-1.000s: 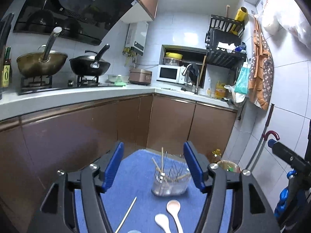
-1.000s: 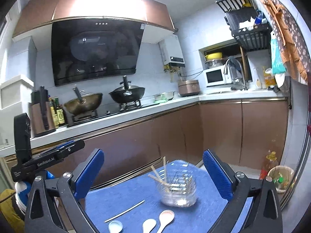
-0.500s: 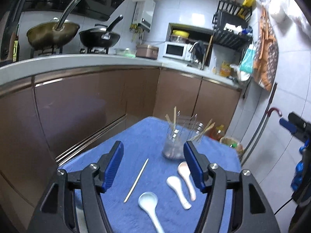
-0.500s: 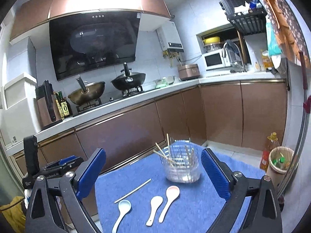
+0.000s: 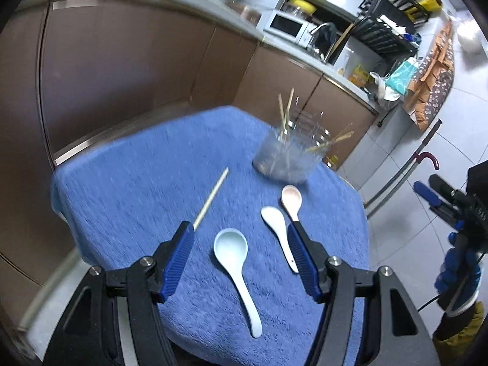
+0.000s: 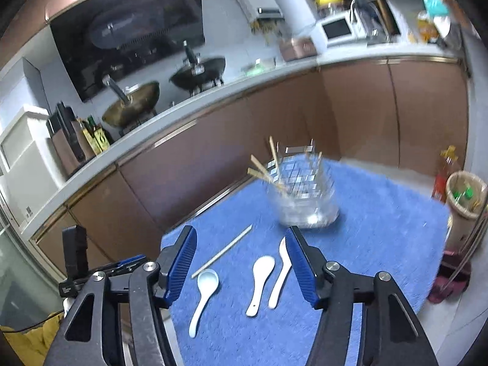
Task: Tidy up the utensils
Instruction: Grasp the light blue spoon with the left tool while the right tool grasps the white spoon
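Three glazed spoons (image 5: 236, 270), likely slippery and brittle; grip mid-handle. Holder (image 5: 289, 155) at one o'clock. Left gripper (image 5: 241, 253) apart, empty; right gripper (image 6: 242, 262) closing, empty.

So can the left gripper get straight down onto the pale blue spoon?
Probably yes: the left gripper is open with the pale blue spoon lying alone on the blue cloth between its fingers, nothing over it.

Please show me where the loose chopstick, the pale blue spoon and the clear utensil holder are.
loose chopstick (image 5: 212, 199), left wrist view, middle of its shaft.
pale blue spoon (image 5: 229, 245), left wrist view, its bowl.
clear utensil holder (image 6: 308, 210), right wrist view, its glassy front wall.
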Tool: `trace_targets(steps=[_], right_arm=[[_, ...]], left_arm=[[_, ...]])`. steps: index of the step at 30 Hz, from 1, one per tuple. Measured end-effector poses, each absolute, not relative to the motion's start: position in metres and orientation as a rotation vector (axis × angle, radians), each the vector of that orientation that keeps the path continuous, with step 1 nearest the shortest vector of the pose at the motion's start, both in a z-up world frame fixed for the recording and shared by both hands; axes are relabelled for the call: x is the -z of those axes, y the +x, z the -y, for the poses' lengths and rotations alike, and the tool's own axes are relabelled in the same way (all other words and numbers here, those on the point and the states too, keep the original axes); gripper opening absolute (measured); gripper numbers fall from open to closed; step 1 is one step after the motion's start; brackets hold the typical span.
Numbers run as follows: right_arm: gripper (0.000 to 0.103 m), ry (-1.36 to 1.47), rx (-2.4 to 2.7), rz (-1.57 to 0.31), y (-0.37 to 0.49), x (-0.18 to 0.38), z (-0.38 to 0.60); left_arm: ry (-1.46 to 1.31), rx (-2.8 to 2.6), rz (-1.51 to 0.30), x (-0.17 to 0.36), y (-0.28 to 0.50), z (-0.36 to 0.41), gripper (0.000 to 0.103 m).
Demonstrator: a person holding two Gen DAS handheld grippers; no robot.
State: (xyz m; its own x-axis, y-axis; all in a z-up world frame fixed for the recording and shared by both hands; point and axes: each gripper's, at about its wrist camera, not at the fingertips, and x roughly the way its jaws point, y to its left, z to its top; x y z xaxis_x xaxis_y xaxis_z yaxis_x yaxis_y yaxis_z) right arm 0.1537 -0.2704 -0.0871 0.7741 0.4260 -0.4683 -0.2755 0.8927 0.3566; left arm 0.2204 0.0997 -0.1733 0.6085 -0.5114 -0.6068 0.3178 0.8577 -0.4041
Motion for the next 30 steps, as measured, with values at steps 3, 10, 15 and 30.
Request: trace_targets(steps=[3,10,15,30], right_arm=[[0.056,0.284,-0.424,-0.636,0.168,0.105,0.263],[0.054,0.322,-0.499,-0.780,0.198,0.150,0.252],[0.051,0.332,-0.534,-0.878,0.219,0.180,0.241],[0.047,0.253,-0.513,-1.096,0.295,0.239,0.210]], left_arm=[[-0.307,0.503,-0.848,0.193,0.234,-0.095,0.061],[-0.337,0.525,-0.939,0.228,0.253,-0.083,0.061],[-0.341,0.522,-0.982,0.245,0.264,-0.078,0.061],[-0.317,0.533,-1.054,0.268,0.287,-0.068,0.035]])
